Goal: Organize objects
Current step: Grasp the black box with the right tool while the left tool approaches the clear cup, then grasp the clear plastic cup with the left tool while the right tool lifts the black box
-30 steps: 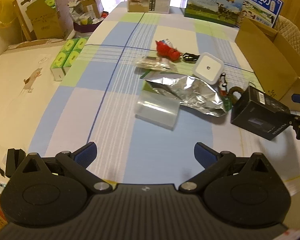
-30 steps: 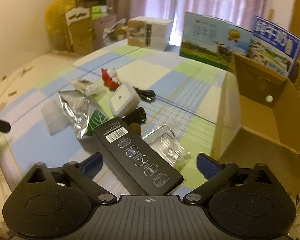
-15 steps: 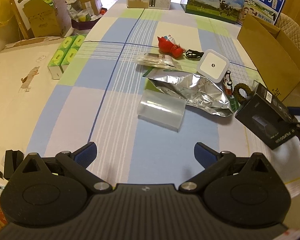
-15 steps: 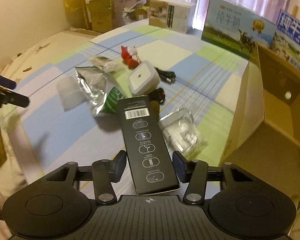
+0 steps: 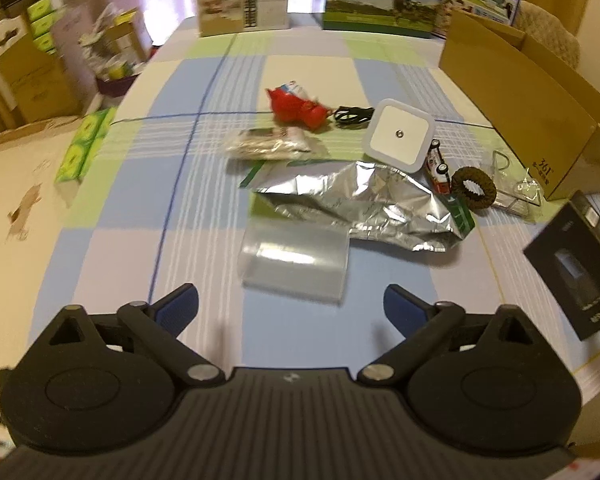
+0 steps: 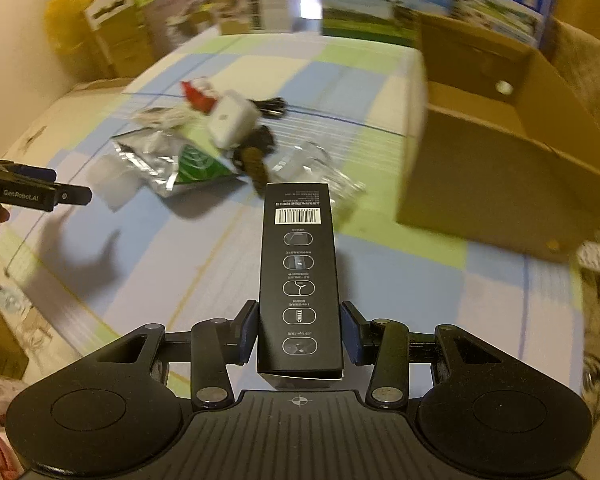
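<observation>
right gripper [image 6: 300,336] jaws clamped on long black printed carton [image 6: 300,280], lifted off the bench, open brown cardboard box [image 6: 500,168] at two o'clock. probably light, stiff, crushable; gripped near one end. left gripper [image 5: 290,306] jaws spread, empty.

A foil bag [image 5: 364,208] is laid on the table [image 5: 180,240], with a clear sleeve [image 5: 296,264] at its 7 o'clock. A night-light [image 5: 400,138] is set at the bag's 1 o'clock, and a carton [image 5: 528,104] at its 2 o'clock.
</observation>
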